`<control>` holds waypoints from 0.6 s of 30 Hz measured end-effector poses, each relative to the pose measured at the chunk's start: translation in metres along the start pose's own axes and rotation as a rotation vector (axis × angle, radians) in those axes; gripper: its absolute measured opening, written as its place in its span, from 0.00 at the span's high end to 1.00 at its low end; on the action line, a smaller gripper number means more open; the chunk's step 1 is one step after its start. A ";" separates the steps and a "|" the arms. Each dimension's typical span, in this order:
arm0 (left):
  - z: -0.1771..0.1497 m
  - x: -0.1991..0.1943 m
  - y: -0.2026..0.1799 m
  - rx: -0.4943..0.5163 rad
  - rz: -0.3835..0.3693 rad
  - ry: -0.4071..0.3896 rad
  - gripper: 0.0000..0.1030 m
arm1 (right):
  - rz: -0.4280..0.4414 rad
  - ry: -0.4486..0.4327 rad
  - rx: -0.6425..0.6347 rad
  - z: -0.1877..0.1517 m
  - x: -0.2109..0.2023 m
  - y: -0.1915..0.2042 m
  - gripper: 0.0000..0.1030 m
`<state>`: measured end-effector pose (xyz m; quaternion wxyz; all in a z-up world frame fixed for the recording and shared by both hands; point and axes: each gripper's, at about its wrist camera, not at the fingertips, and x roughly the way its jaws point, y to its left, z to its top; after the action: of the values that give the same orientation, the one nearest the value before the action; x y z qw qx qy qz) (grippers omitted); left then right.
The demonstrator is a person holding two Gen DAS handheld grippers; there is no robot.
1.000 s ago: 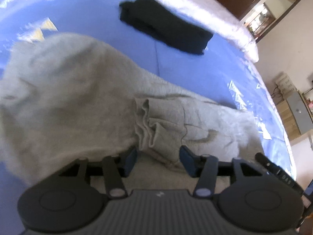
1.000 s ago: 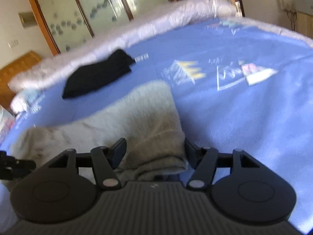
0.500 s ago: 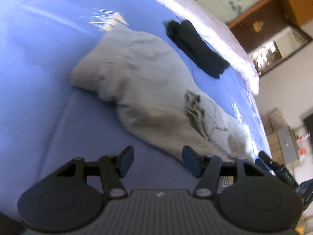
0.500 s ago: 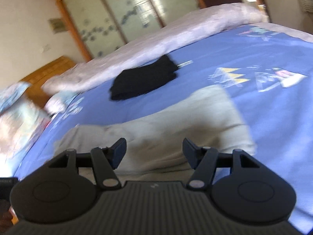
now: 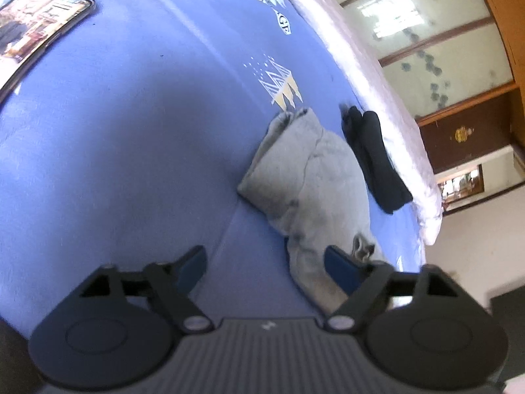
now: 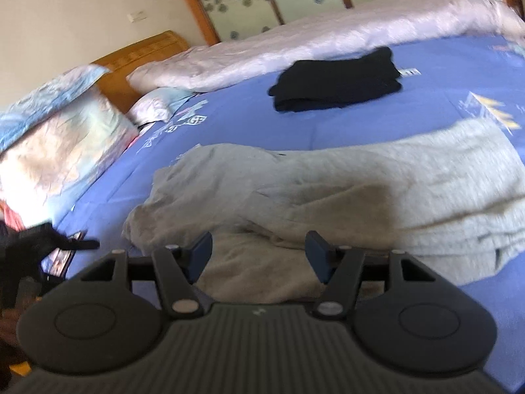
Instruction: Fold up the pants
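The right wrist view was blurred, and the near edge of the grey pants (image 6: 344, 190) was cut off behind the right gripper (image 6: 259, 251). In the left wrist view the pants (image 5: 311, 184) ran partly behind the right-hand finger of the left gripper (image 5: 265, 262). A second earlier the left gripper sat on the bunched cloth with fabric between its fingers; it had since drawn back over bare blue sheet (image 5: 131, 164), jaws opening, nothing between them. The right gripper's jaws stood apart over the cloth, gripping nothing. The pants lay ahead and to the right of the left gripper, and just ahead of the right. A folded black garment (image 6: 338, 80) lay beyond.
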<state>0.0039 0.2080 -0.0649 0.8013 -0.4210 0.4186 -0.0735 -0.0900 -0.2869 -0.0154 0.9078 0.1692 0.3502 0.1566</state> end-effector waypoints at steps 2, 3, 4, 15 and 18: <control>0.007 0.008 -0.005 0.004 -0.012 0.005 0.13 | 0.004 0.008 -0.025 0.004 0.006 0.003 0.37; 0.010 0.014 -0.009 0.004 -0.026 0.010 0.11 | 0.005 0.008 -0.039 0.009 0.010 0.006 0.37; 0.013 0.020 -0.013 0.001 -0.047 0.020 0.10 | 0.009 0.002 -0.051 0.014 0.014 0.009 0.40; 0.021 0.077 -0.016 -0.103 -0.053 0.051 0.82 | -0.023 0.170 0.159 0.026 0.105 -0.033 0.87; 0.021 0.063 -0.040 -0.013 -0.091 0.017 0.82 | 0.014 0.136 0.219 0.029 0.091 -0.037 0.82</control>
<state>0.0687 0.1662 -0.0675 0.7908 -0.4443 0.4062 -0.1109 -0.0003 -0.2889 -0.0636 0.8570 0.2589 0.4246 0.1351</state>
